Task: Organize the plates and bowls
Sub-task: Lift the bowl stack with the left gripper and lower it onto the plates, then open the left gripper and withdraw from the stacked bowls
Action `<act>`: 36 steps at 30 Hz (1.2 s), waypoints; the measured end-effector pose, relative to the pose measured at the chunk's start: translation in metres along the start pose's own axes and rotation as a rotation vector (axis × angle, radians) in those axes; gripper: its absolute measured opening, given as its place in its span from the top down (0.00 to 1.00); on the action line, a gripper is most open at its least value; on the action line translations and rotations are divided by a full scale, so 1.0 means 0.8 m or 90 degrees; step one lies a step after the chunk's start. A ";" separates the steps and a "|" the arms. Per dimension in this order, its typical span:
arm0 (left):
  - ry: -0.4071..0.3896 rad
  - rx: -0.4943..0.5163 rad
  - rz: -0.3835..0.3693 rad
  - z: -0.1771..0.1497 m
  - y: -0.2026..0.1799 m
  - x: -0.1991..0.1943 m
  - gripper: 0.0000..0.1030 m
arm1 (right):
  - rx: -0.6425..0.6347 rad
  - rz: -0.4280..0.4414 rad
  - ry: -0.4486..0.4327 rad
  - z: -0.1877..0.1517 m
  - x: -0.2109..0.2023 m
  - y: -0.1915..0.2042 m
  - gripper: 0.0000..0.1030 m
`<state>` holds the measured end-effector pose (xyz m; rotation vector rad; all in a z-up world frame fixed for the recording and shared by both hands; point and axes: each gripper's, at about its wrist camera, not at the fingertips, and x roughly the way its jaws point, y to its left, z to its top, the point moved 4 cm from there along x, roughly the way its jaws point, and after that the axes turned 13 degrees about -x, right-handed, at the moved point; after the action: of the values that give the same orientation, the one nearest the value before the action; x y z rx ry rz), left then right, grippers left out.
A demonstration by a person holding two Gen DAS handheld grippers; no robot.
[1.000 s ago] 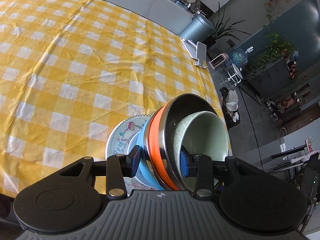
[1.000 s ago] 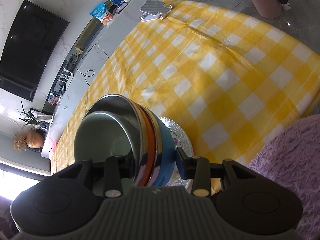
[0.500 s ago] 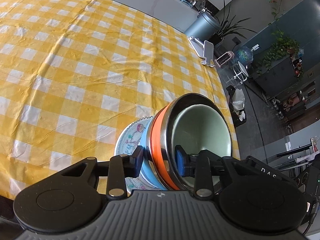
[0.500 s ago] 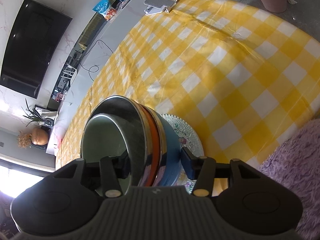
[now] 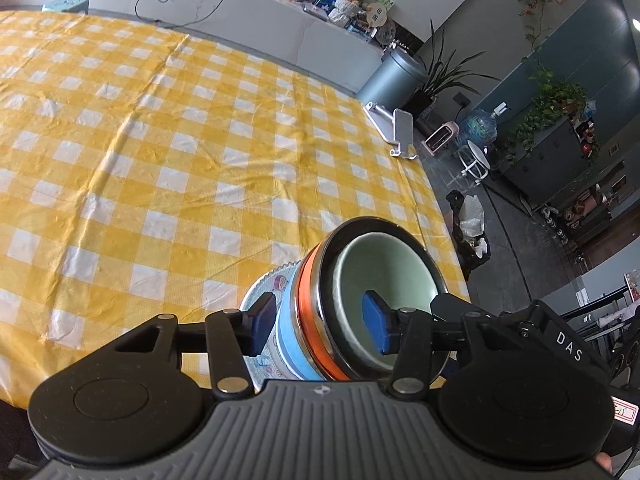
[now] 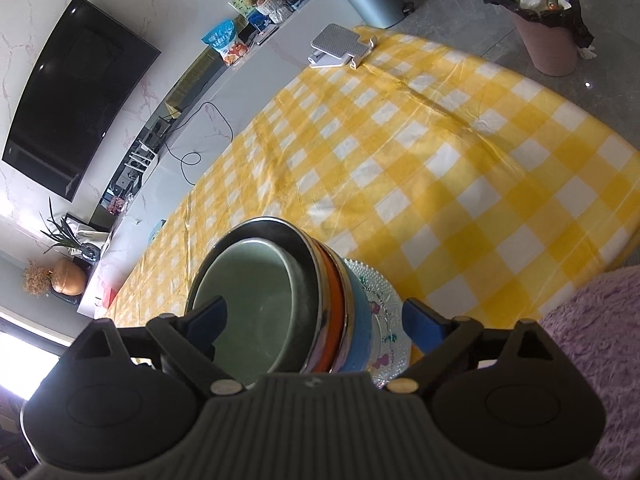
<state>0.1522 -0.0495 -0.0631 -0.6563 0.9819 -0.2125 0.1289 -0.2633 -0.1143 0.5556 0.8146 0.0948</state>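
Note:
A stack stands near the front edge of the yellow checked table: a patterned plate [image 5: 262,286] [image 6: 386,308], a blue bowl [image 5: 286,334] [image 6: 360,320], a steel bowl with an orange band [image 5: 306,304] [image 6: 335,300] and a pale green bowl [image 5: 384,264] [image 6: 248,292] nested on top. My left gripper [image 5: 320,322] straddles the bowls' near wall, one pad beside the blue bowl and one inside the green bowl. Its jaws are opening and neither pad presses. My right gripper [image 6: 316,320] straddles the other side, its jaws opening wide and well clear of the stack.
A grey phone stand [image 5: 400,132] [image 6: 340,46] sits at the table's far corner. The table edge drops to the floor just right of the stack in the left wrist view. A pink waste bin [image 6: 548,36] stands on the floor and a purple fluffy cover [image 6: 592,340] lies beside the table.
Both grippers, earlier pinching the bowls' walls, have spread their jaws and let go. The right one opened much wider and lifted slightly. The stack stays on the plate.

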 end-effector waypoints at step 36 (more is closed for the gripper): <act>-0.262 0.309 0.171 -0.132 0.025 -0.160 0.12 | -0.455 -0.128 -0.188 -0.165 -0.135 0.096 0.03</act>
<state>-0.0085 -0.0200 -0.0258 -0.1088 0.5787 -0.0679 -0.0296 -0.1716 -0.0764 -0.1866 0.4934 0.1075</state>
